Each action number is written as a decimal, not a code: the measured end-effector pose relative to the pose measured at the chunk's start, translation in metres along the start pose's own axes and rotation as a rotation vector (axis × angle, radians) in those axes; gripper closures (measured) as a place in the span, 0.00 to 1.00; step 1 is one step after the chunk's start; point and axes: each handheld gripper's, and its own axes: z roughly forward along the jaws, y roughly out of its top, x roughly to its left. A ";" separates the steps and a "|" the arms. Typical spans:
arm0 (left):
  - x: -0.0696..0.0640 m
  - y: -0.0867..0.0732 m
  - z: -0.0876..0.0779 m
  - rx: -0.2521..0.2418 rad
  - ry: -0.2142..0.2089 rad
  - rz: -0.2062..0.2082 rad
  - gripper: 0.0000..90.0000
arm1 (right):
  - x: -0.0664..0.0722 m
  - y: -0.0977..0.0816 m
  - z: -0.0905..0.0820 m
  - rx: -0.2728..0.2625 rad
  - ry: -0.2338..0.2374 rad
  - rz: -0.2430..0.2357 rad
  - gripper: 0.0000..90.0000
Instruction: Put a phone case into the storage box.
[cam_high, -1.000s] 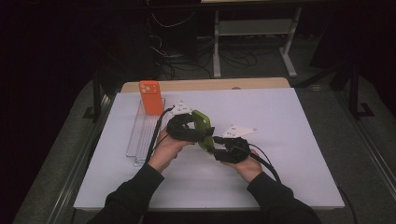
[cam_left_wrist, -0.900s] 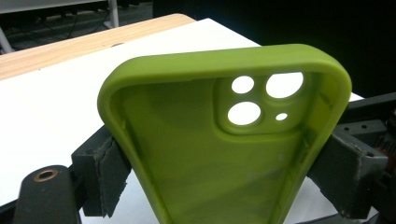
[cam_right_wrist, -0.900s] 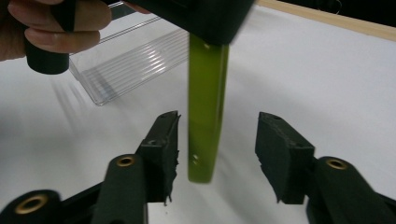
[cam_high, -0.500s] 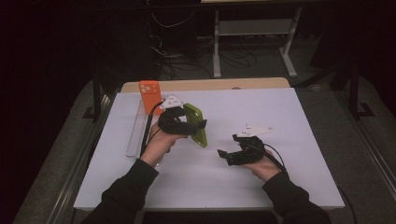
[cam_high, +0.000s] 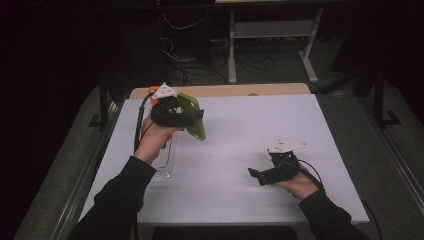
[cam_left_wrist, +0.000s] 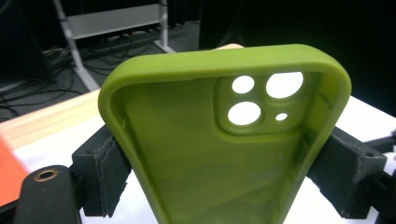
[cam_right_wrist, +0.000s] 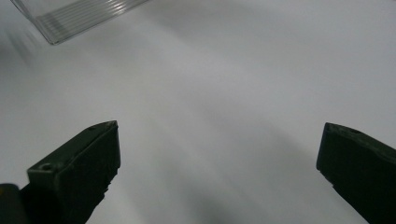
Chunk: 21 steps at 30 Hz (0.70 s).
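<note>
The green phone case (cam_left_wrist: 219, 140) is pinched across its long side walls by the left gripper (cam_high: 196, 118), held off the table above the clear tray (cam_high: 165, 160). It is judged light, soft and rubbery, best gripped at the stiffer rims. The right gripper (cam_high: 254, 175), well apart from the tray, has just been opening, nothing is between its jaws, and no writing can be read.

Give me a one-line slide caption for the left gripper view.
Left gripper clamped on the sides of a green phone case, its camera cutouts facing us above the white table.

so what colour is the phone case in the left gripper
Olive green phone case, clearest in the left gripper view.
</note>
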 end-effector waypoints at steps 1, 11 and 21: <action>0.003 0.002 -0.002 -0.003 0.009 0.000 0.17 | -0.001 -0.002 -0.001 0.000 -0.004 -0.005 0.00; 0.031 0.018 -0.016 -0.023 0.126 -0.017 0.17 | -0.005 -0.015 -0.012 0.021 -0.014 -0.007 0.00; 0.059 0.021 -0.016 -0.006 0.317 -0.064 0.17 | -0.006 -0.018 -0.012 0.033 -0.020 -0.019 0.00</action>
